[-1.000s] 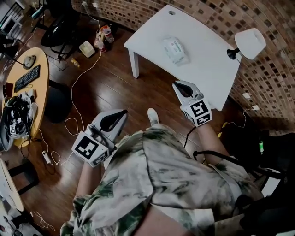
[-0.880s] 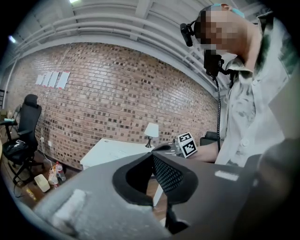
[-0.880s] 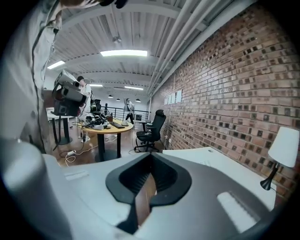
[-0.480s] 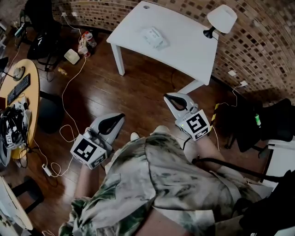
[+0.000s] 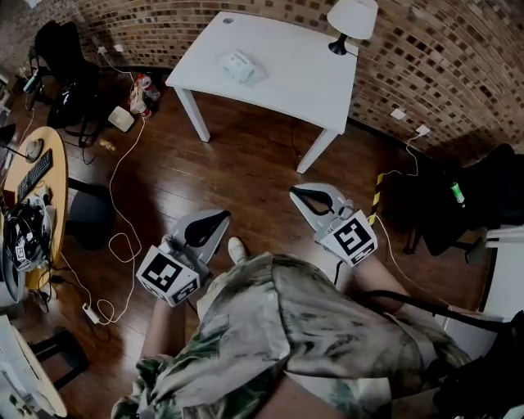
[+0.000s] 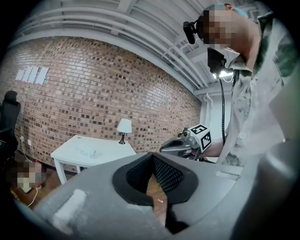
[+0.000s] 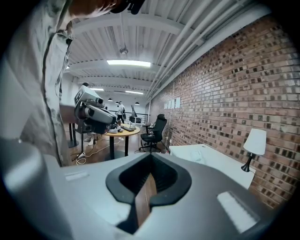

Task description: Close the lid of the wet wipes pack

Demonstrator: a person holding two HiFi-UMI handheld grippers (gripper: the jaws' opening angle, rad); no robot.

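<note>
The wet wipes pack (image 5: 237,65) is a small white packet lying on the white table (image 5: 286,78), far ahead of me. It is too small to tell how its lid stands. It shows tiny in the left gripper view (image 6: 89,151) and in the right gripper view (image 7: 200,154). My left gripper (image 5: 221,215) hangs over the wooden floor near my body, shut, with nothing in it. Also held low over the floor, my right gripper (image 5: 296,193) is shut and holds nothing. Both are well short of the table.
A white lamp (image 5: 350,20) stands at the table's far right corner by the brick wall. A round wooden desk (image 5: 57,176) with a keyboard is at the left, with cables (image 5: 123,237) on the floor. A black chair (image 5: 479,192) stands at the right.
The table with the pack has slid up and to the left in the head view and looks smaller and farther off. Both grippers stay shut, low near my body.
</note>
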